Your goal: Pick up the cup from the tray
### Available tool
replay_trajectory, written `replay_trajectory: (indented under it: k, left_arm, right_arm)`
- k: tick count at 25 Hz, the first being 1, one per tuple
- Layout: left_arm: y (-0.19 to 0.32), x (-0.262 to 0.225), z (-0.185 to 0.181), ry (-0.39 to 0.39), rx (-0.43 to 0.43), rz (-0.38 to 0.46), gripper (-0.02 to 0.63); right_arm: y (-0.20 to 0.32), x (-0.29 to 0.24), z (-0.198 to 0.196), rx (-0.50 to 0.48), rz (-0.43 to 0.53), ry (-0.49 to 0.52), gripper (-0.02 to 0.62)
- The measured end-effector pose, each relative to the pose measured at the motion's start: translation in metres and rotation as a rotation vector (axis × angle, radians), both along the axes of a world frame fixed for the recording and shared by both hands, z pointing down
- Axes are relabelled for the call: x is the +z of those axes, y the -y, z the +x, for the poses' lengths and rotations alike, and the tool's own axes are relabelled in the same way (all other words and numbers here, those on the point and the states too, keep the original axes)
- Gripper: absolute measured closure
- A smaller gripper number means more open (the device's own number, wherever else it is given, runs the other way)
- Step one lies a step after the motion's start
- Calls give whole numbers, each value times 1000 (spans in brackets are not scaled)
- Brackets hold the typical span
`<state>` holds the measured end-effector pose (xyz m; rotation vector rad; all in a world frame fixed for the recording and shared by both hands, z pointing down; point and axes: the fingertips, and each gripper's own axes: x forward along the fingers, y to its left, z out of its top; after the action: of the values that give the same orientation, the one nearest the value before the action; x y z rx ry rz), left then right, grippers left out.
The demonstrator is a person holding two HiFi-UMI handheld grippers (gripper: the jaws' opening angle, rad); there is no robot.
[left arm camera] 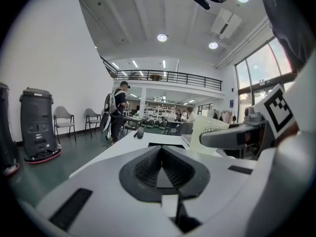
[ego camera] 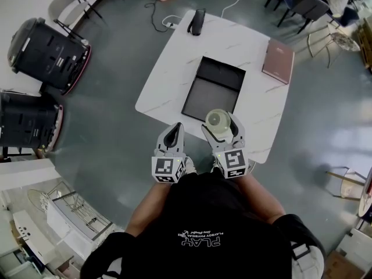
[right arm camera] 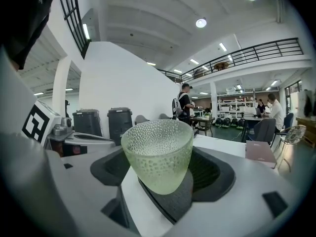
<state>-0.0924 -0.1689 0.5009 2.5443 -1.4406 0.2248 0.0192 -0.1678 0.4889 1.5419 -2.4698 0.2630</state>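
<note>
A pale green dimpled glass cup sits upright between the jaws of my right gripper, which is shut on it. In the head view the cup is held above the near edge of the white table, just in front of the black tray, and the right gripper clasps it. My left gripper hangs to the left of it, off the table's near edge, shut and empty. The left gripper view shows its own closed jaws and the cup to the right.
The white table also carries a maroon book at the right and a black object at the far edge. Two black machines stand on the floor at left. Chairs and a person are in the background.
</note>
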Motion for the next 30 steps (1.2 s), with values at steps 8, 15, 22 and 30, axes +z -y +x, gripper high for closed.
replay_trajectory:
  k: [8, 15, 22, 30]
  left_arm:
    - [-9, -8, 8, 5, 28, 22, 598]
    - [-16, -7, 14, -2, 40, 17, 598]
    - [-19, -10, 16, 4, 47, 25, 598]
    - [-17, -23, 22, -13, 34, 41, 598]
  right_arm:
    - [-10, -8, 9, 31, 28, -16, 233]
    - [-16, -10, 18, 64, 36, -29, 233]
    - [-20, -12, 19, 61, 43, -8, 233]
    - [-19, -21, 21, 51, 60, -8, 233]
